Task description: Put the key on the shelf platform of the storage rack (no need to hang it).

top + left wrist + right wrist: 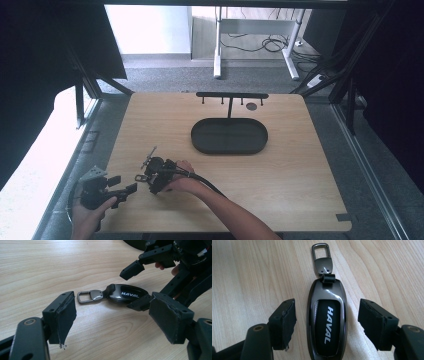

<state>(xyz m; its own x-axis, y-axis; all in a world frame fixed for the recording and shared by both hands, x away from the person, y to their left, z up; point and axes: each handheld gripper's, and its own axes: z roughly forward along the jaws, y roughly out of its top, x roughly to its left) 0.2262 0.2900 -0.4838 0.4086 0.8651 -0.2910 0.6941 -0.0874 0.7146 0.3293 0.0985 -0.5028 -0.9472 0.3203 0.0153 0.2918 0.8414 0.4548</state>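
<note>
Key fob [327, 320] marked HAVAL is laid flat on the wooden table [280, 180], near left of the black oval tray [229, 136]. Right gripper [327, 320] is spread wide, jaws either side of the fob, untouching. Left gripper [131, 188] is held open nearby, nothing gripped.

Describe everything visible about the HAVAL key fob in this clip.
The key fob is an elongated oval in glossy dark metal-look casing with a black inset reading HAVAL in white. A short black strap joins it to a silver clasp. It lies flat on the wooden table, between the right gripper's open jaws, seemingly untouched.
</note>
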